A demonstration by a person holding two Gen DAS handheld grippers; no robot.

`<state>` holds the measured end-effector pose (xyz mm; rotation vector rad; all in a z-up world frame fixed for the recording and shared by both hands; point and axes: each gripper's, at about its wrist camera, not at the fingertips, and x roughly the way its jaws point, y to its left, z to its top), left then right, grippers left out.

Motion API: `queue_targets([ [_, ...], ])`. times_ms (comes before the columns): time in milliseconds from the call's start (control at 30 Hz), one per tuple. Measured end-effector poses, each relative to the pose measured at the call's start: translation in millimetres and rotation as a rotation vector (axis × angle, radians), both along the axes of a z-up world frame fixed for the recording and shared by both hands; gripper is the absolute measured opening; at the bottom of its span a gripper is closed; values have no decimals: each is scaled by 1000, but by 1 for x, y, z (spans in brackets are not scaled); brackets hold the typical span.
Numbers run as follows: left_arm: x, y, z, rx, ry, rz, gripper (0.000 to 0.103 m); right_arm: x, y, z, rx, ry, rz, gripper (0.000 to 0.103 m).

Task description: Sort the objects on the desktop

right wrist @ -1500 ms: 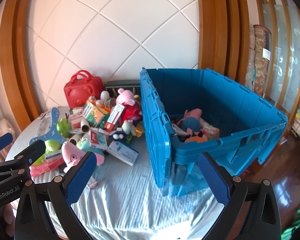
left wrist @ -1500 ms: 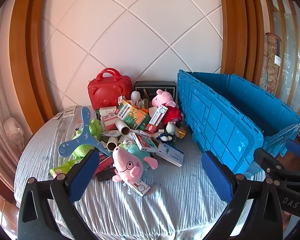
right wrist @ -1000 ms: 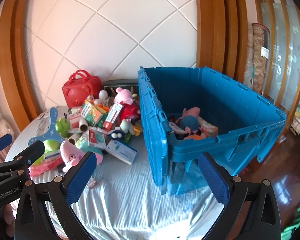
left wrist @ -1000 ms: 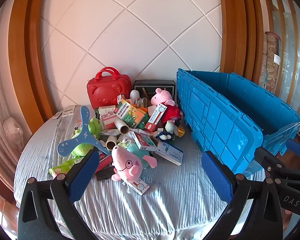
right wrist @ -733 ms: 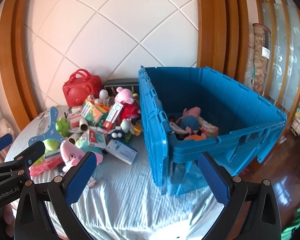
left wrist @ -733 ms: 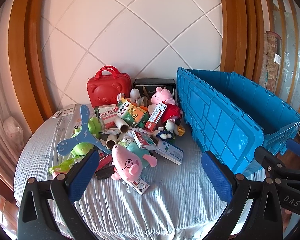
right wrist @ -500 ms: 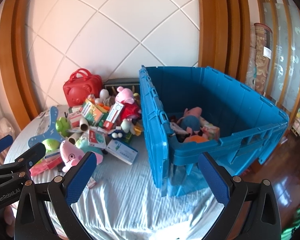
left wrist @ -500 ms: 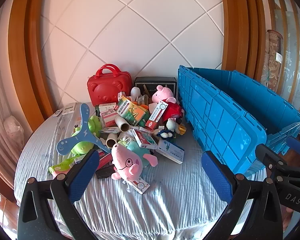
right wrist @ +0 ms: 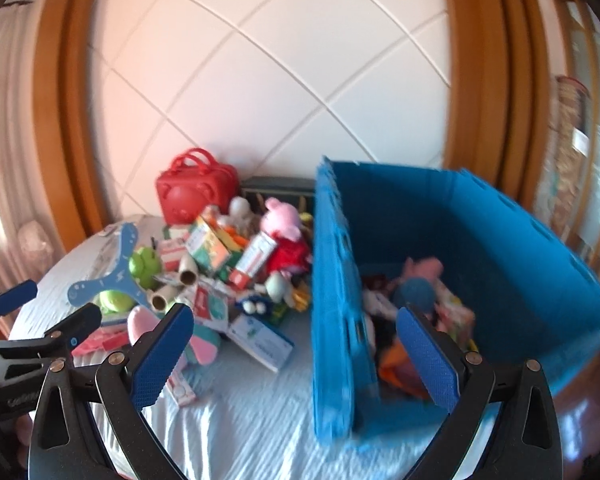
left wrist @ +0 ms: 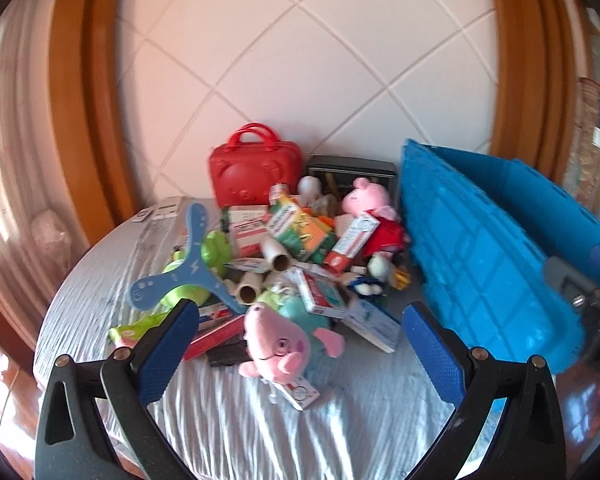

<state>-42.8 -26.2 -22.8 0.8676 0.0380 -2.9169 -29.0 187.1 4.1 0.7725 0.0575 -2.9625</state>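
A heap of toys and boxes lies on the light blue tablecloth [left wrist: 228, 420]. At its near edge lies a pink pig plush [left wrist: 278, 350], just ahead of my open left gripper [left wrist: 296, 350], which holds nothing. Behind it are a blue boomerang [left wrist: 180, 268], a white-blue box [left wrist: 374, 324] and a second pig plush in red [left wrist: 374, 208]. The big blue crate [right wrist: 480, 240] stands on the right with several toys [right wrist: 420, 292] inside. My right gripper [right wrist: 292, 354] hangs open and empty before the crate's near-left corner.
A red bear-face case [left wrist: 256, 170] and a dark box [left wrist: 352, 168] stand at the back against the quilted white wall. Cardboard tubes [left wrist: 276, 254] and medicine boxes fill the heap. The round table's edge curves at the left. Wooden floor shows lower right.
Both grippers have moved forward and closer to the table, so the heap and crate look larger. Both stay open and empty. Nothing on the table has moved.
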Motion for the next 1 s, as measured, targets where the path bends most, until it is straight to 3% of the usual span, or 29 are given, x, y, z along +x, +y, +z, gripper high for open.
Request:
queue_targets([
  [233,-5,-50,-34,-37,-60,238,103,-40,-22,-10,25,64,220,103],
  [367,-5,-86,-58,-20,-128,300,103,-61,-46,-23,-2,16,332,103],
  [533,-19,-139,-98,-29,-229,343,103,-76,-67,-45,26,-29,328,103],
  [767,-70,-190,-150,-16,-331,213,103,-114,-95,-96,28,-209,197,103],
  [1000,-135,-186,-202,-80,-423,-43,85,-137,-105,-160,12,-389,6,103],
])
